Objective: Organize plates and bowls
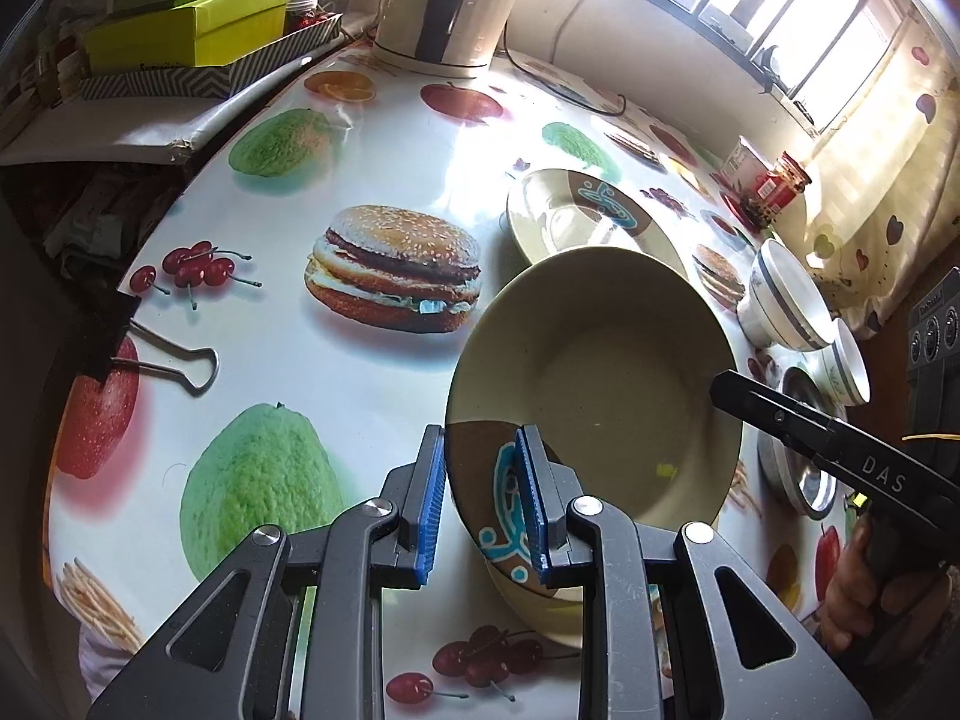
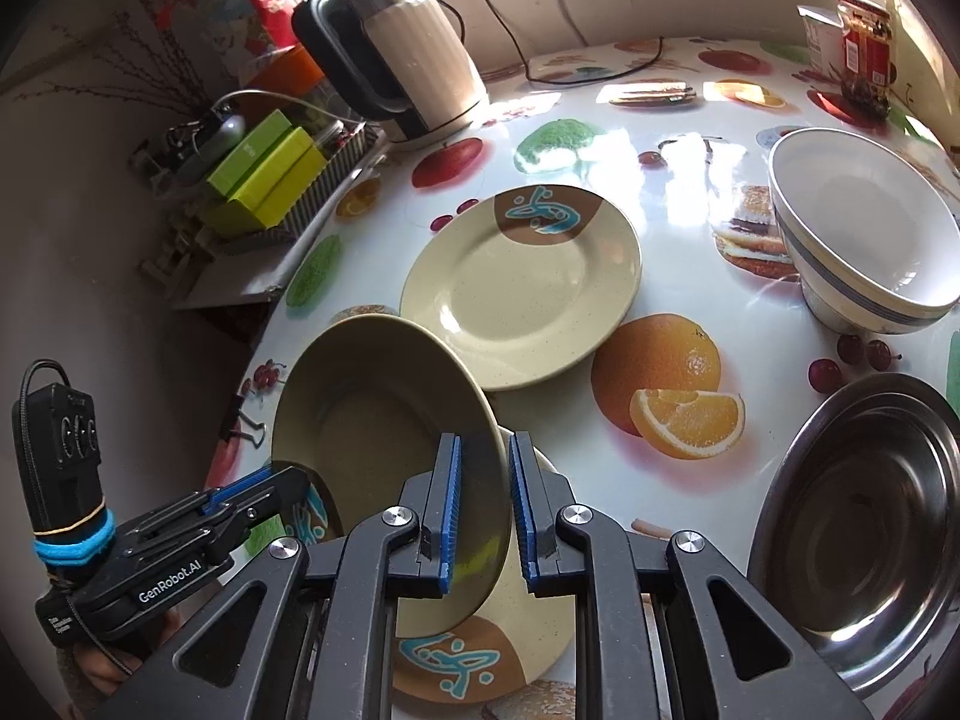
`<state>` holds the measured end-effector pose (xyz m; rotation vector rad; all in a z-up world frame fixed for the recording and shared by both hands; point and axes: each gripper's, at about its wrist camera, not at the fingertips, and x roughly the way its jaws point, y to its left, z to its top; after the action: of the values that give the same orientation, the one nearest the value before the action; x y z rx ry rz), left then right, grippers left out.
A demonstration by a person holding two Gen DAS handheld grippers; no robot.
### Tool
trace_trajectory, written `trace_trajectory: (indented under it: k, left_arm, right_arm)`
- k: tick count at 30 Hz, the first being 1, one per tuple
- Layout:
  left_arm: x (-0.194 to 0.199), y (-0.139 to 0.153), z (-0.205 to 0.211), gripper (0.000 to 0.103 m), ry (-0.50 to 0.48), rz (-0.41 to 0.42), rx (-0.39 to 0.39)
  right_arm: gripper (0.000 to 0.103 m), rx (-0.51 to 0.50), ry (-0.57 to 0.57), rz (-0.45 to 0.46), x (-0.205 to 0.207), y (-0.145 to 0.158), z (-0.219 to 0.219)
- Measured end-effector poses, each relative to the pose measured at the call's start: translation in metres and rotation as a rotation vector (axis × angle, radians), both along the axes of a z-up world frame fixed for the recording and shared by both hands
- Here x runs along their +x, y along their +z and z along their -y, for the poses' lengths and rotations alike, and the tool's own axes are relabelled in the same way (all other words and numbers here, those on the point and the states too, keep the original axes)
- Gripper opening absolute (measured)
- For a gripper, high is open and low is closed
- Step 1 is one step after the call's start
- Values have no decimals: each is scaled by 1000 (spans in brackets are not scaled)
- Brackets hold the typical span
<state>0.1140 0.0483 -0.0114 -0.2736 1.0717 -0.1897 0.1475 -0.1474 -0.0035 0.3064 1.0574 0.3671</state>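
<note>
A beige plate (image 1: pixel 600 372) (image 2: pixel 372 414) with a brown patch and blue pattern hangs tilted above the fruit-print table. My left gripper (image 1: pixel 478 438) (image 2: pixel 294 480) is shut on its patterned rim. My right gripper (image 2: pixel 483 441) (image 1: pixel 720 384) is shut on the opposite rim. Just under the held plate lies a second matching plate (image 1: pixel 540 612) (image 2: pixel 474 660), flat on the table. A third matching plate (image 1: pixel 576 210) (image 2: pixel 516 288) lies farther back. White bowls with grey bands (image 1: pixel 780 294) (image 2: pixel 864 234) stand stacked to the right, and a steel bowl (image 1: pixel 798 450) (image 2: pixel 858 522) sits near them.
A kettle (image 1: pixel 450 0) (image 2: pixel 408 54) with its cord stands at the back. Green boxes (image 1: pixel 192 24) (image 2: pixel 264 174) are stacked on a shelf off the table's left edge. A binder clip (image 1: pixel 174 360) grips that edge. A red-labelled jar (image 1: pixel 780 186) (image 2: pixel 864 42) stands at the far right.
</note>
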Motion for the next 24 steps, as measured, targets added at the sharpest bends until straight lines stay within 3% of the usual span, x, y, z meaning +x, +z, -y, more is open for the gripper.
trace_trajectory:
  k: [24]
  left_arm:
    - [-10, -10, 19, 24, -46, -33, 45]
  right_arm:
    - [17, 14, -48, -46, -25, -21, 23]
